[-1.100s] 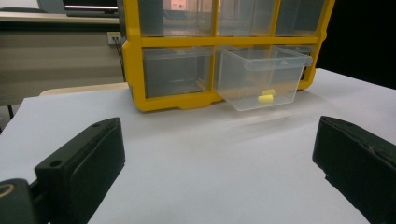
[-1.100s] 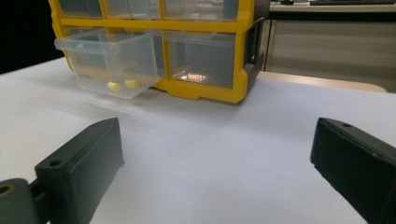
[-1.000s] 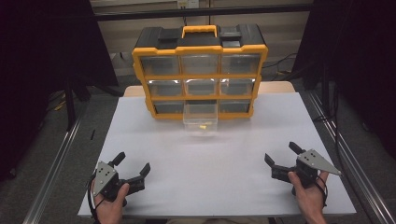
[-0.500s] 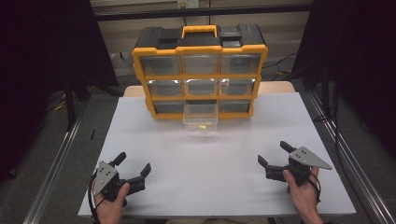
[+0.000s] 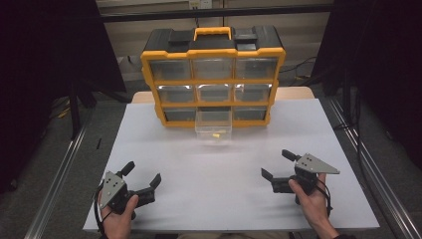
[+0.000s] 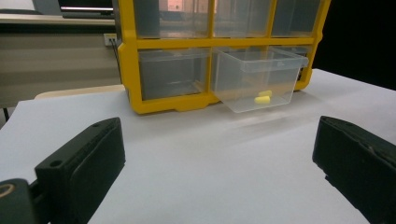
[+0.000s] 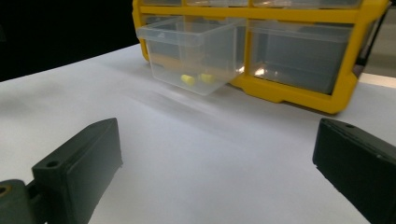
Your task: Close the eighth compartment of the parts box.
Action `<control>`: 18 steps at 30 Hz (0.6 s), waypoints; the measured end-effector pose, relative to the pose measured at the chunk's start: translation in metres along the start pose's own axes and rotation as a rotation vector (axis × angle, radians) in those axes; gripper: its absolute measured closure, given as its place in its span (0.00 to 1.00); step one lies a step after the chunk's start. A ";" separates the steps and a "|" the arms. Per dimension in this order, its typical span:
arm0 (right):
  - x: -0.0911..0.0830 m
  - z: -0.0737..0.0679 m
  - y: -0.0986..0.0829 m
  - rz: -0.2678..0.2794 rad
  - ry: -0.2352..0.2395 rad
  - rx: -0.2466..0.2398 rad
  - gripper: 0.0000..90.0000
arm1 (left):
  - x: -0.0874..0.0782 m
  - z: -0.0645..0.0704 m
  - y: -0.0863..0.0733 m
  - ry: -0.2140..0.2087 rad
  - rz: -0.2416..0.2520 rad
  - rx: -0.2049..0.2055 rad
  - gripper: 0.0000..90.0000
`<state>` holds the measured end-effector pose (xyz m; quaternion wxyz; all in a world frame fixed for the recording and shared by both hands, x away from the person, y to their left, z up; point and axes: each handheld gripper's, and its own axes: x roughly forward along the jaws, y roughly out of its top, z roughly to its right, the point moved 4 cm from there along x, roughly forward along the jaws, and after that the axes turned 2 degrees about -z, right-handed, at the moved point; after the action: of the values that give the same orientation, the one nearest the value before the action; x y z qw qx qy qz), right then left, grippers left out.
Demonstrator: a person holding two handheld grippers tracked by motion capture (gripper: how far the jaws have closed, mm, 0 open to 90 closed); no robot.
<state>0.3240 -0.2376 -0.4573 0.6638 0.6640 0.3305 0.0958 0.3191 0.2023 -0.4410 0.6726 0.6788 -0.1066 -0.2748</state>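
A clear plastic drawer (image 5: 214, 130) sticks out of the bottom row, middle slot, of a yellow and black organizer cabinet (image 5: 213, 74), its front end reaching forward over the white table (image 5: 229, 169) while its back end is still in the slot. On the floor of the drawer lie small yellow pieces (image 5: 216, 134); the left gripper view shows two of them (image 6: 262, 98) close together, and the right gripper view shows the same pair (image 7: 188, 80) through the drawer's clear wall. The cabinet stands at the far edge of the table, with three rows of three translucent drawers and a yellow carry handle (image 5: 213, 33) on its black top; the other eight drawers sit flush in their slots. Nearer the person, well apart from the drawer, the right gripper (image 5: 276, 164) is held just above the table on the right side, jaws spread wide and empty, pointing left and toward the cabinet, with the person's right hand (image 5: 311, 196) around its grip. The left gripper (image 5: 143, 174) is low over the table's near left corner, held in the left hand (image 5: 118, 214), its jaws likewise spread wide with nothing between them, aimed toward the drawer.
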 end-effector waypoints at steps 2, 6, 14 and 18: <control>0.005 -0.004 0.002 0.004 0.020 -0.007 0.00 | 0.000 0.000 0.000 -0.001 0.000 -0.002 0.03; 0.016 -0.013 0.003 -0.002 0.065 -0.028 0.00 | 0.000 0.000 0.000 -0.002 0.001 0.001 0.03; 0.038 -0.028 0.008 -0.008 0.111 -0.063 0.00 | 0.000 0.003 0.001 -0.011 0.000 -0.003 0.03; 0.047 -0.035 0.008 -0.017 0.137 -0.078 0.01 | 0.001 0.002 0.001 -0.008 0.003 -0.007 0.03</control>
<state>0.3429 -0.1814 -0.4607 0.6659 0.6266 0.3768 0.1483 0.3188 0.2002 -0.4405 0.6748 0.6754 -0.1094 -0.2766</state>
